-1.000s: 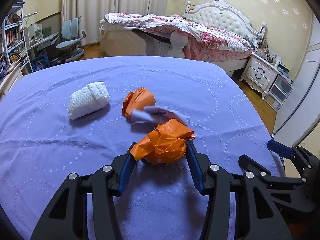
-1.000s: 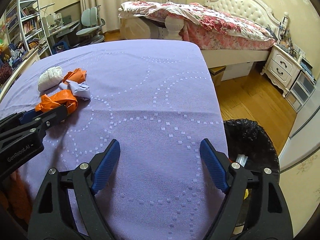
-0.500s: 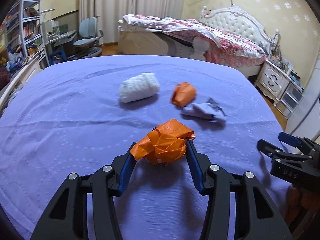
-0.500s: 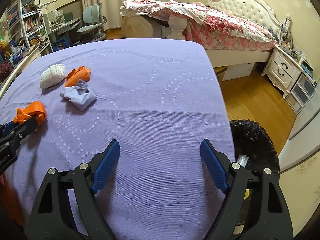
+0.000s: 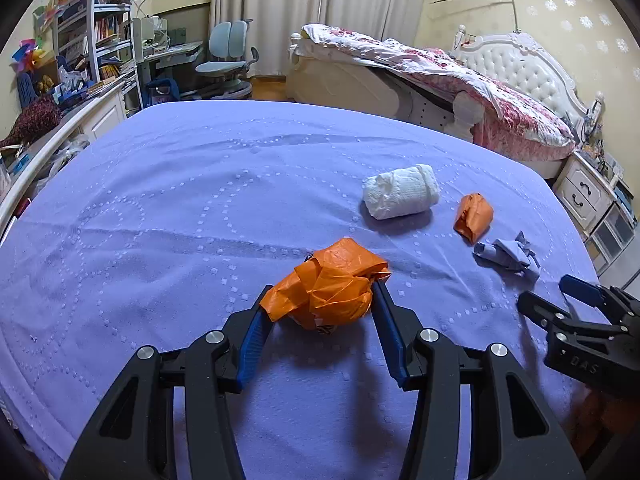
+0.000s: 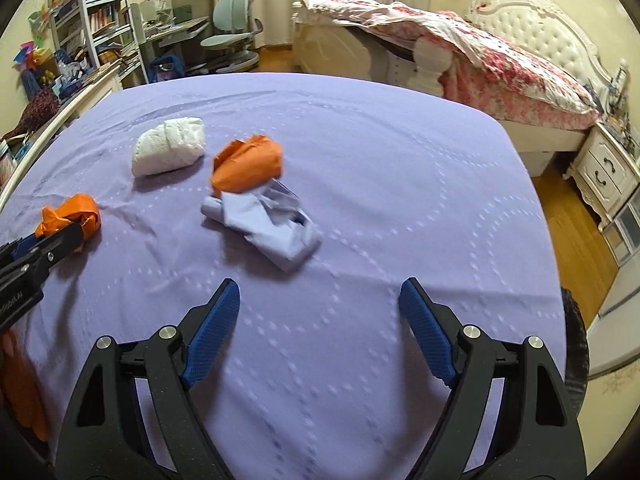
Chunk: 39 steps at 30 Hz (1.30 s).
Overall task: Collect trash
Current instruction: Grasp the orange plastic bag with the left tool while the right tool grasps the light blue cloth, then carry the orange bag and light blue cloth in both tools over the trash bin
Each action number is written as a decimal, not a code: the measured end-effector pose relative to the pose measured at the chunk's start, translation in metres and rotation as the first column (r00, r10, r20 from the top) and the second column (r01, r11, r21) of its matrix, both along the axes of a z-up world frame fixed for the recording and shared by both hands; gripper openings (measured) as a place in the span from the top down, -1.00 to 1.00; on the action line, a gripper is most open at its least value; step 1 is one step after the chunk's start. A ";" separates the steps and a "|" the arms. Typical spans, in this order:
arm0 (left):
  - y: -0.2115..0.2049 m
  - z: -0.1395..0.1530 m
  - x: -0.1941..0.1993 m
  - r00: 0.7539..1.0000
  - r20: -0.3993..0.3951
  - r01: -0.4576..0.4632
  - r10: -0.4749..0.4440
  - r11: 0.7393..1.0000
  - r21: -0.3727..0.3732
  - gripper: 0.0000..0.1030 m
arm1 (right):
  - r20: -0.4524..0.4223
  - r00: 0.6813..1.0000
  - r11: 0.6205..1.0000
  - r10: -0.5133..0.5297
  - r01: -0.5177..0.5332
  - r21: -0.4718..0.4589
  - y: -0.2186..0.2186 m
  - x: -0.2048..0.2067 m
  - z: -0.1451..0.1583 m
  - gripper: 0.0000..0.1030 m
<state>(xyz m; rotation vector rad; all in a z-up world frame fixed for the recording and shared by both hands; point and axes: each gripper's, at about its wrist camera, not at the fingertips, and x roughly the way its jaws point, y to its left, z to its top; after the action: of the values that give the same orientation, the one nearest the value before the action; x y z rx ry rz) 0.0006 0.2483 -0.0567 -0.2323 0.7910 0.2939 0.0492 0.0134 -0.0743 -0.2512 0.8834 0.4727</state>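
Note:
My left gripper [image 5: 320, 304] is shut on a crumpled orange wrapper [image 5: 330, 282], held just above the purple tablecloth [image 5: 160, 220]; it also shows in the right wrist view [image 6: 70, 214]. On the cloth lie a white tissue wad [image 5: 402, 196] [image 6: 170, 146], a second orange wrapper [image 5: 474, 214] [image 6: 246, 164] and a crumpled lilac paper [image 5: 508, 256] [image 6: 264, 224]. My right gripper [image 6: 320, 300] is open and empty, just short of the lilac paper; it shows at the right edge of the left wrist view [image 5: 580, 312].
A black-lined trash bin [image 6: 576, 340] sits on the floor off the table's right edge. Beyond the table are a bed [image 5: 440, 76], a white nightstand [image 6: 608, 172], a desk chair [image 5: 224, 60] and bookshelves [image 5: 92, 36] at the left.
My left gripper has swung left with the orange wrapper, away from the other scraps. My right gripper has moved left and forward toward the lilac paper; the bin has slid to the frame's edge.

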 end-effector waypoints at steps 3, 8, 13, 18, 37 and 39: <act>0.004 0.001 0.002 1.000 0.000 -0.009 0.009 1.000 0.001 0.03 | -0.001 1.000 1.000 0.009 -0.009 -0.001 0.014 0.006 -0.001 -0.57; 0.009 0.000 0.004 1.000 -0.001 -0.011 0.011 1.000 -0.009 0.03 | -0.001 1.000 1.000 0.012 -0.012 0.001 0.031 0.019 0.000 -0.53; 0.009 0.000 0.003 1.000 0.000 -0.009 0.009 1.000 -0.013 0.03 | 0.015 0.999 1.000 0.029 -0.029 0.005 0.036 0.019 0.002 0.01; 0.006 0.001 0.002 1.000 0.004 0.002 -0.002 1.000 -0.010 0.03 | 0.018 0.999 0.999 0.033 -0.033 0.015 0.033 0.013 0.003 0.28; -0.044 0.009 -0.015 0.994 0.047 0.100 -0.100 0.995 -0.006 0.03 | 0.041 0.999 0.997 -0.024 0.021 0.078 -0.021 -0.031 0.015 0.29; -0.055 0.012 -0.016 0.991 0.056 0.119 -0.118 0.993 -0.003 0.03 | 0.045 0.998 0.995 -0.044 0.040 0.091 -0.034 -0.037 0.018 0.29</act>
<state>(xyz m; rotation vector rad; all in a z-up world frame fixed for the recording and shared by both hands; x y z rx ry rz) -0.0155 0.1934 -0.0452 -0.1975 0.7472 0.1722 0.0125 -0.0203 -0.0564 -0.1604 0.8184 0.4646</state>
